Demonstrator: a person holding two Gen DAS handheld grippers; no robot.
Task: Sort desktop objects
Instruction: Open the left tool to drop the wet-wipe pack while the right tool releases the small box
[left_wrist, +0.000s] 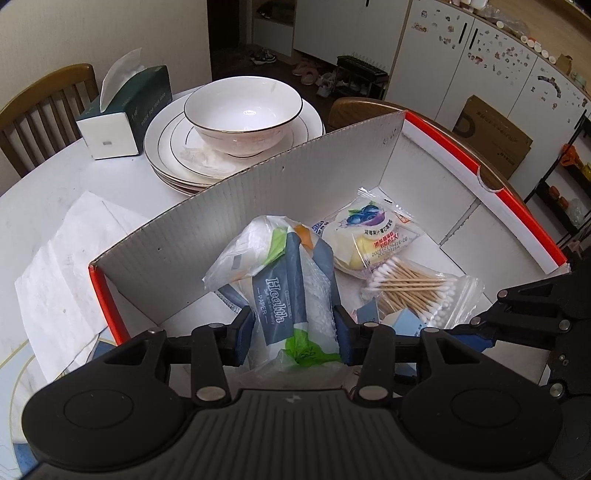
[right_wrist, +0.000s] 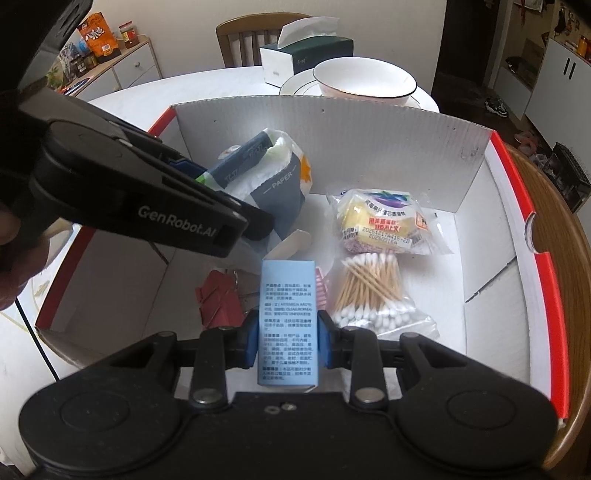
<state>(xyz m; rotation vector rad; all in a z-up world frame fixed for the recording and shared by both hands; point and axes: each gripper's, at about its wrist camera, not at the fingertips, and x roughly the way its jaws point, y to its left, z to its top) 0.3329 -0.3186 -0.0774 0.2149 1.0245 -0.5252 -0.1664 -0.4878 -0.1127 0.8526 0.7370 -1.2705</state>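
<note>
I see a cream wall behind a wooden slat-back chair. Beyond it a dark doorway opens onto a dim floor with shoes and a low rack. White cabinets dotted with stickers run along my right, a cardboard carton below them. Soft daylight.

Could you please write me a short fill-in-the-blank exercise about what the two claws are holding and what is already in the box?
1. The left claw is closed on a ____ pack printed "Health".
2. The right claw grips a light ____ carton covered in small print.
3. The bag of cotton swabs lies inside the cardboard ____ with the red rim.
4. Outside it, a white bowl sits on stacked ____.

Missing words: tissue; blue; box; plates
</note>
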